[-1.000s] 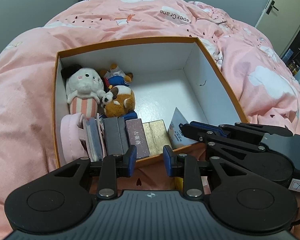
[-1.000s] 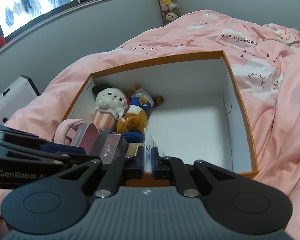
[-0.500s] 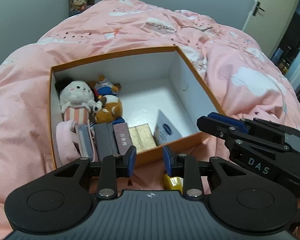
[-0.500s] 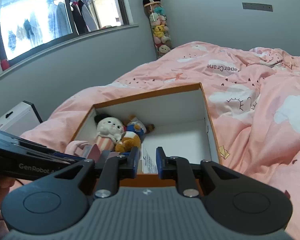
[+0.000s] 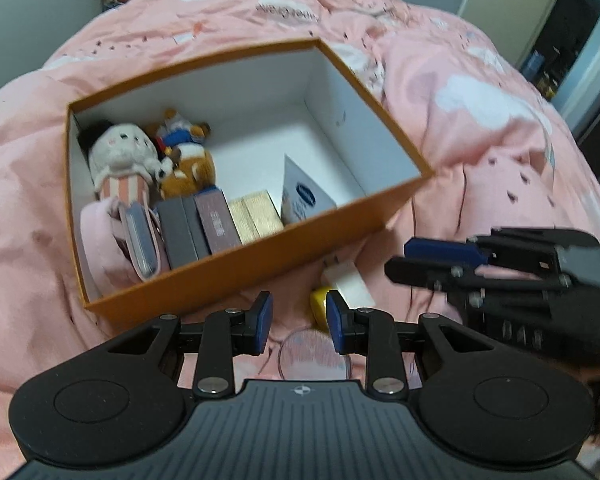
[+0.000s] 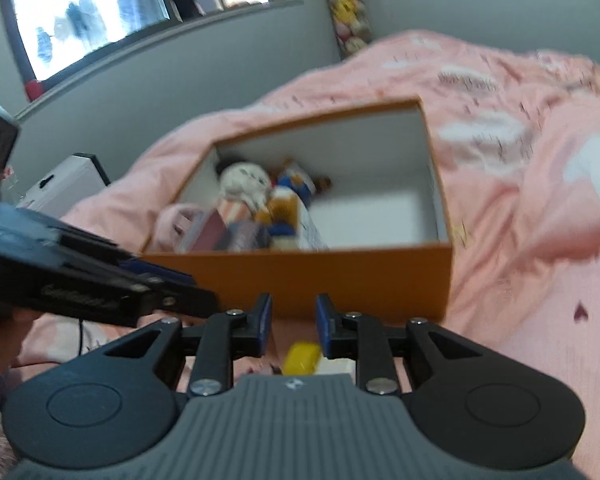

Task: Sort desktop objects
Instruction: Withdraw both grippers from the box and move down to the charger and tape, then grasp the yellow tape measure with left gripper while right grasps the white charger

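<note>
An orange box [image 5: 236, 268] with a white inside rests on a pink duvet. It holds two plush toys [image 5: 120, 160], a pink pouch [image 5: 96, 236], dark and gold boxes [image 5: 216, 224] and a white packet with a blue logo [image 5: 304, 198] leaning by the front wall. My left gripper [image 5: 299, 320] hovers in front of the box, open and holding nothing. Under it lie a yellow item [image 5: 318, 306], a white block [image 5: 348, 280] and a round pinkish thing [image 5: 314, 354]. My right gripper [image 6: 293, 322] is back from the box; its jaws are opening with nothing between them.
The duvet [image 5: 480, 128] spreads on every side of the box. A white case [image 6: 64, 184] stands left of the bed under a window. Each gripper shows in the other's view: right gripper [image 5: 398, 258], left gripper [image 6: 196, 292]. A door lies at the far right.
My right gripper let go of the white packet, which now leans inside the box, and drew back. My left gripper also pulled back, bringing the small items in front of the box into view.
</note>
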Action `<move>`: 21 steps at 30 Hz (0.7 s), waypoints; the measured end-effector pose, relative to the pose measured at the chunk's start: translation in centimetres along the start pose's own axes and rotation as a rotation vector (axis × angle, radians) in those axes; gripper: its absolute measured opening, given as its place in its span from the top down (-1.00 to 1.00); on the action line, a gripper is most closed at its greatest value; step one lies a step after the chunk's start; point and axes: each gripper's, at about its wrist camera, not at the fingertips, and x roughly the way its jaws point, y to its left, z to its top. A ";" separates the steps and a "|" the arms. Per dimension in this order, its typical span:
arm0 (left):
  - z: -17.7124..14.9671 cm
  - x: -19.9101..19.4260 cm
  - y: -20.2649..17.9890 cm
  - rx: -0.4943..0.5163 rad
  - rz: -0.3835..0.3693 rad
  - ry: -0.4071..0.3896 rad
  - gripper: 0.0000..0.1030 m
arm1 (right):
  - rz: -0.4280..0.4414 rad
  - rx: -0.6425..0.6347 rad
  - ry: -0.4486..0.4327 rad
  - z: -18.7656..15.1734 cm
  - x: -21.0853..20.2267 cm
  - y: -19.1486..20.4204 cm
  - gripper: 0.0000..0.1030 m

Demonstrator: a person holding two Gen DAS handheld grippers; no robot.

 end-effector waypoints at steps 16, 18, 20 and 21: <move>-0.6 3.7 -0.1 -0.008 -0.080 0.065 0.04 | -0.024 0.214 0.194 -2.3 3.7 -4.9 0.50; -0.4 4.7 -0.4 -0.027 -0.100 0.070 0.04 | -0.041 0.217 0.197 -2.3 3.9 -4.9 0.50; -0.3 5.7 -0.7 -0.039 -0.115 0.077 0.04 | -0.056 0.230 0.203 -2.4 4.0 -5.1 0.50; -0.2 6.2 -0.8 -0.044 -0.117 0.082 0.04 | -0.059 0.233 0.205 -2.4 4.0 -5.3 0.50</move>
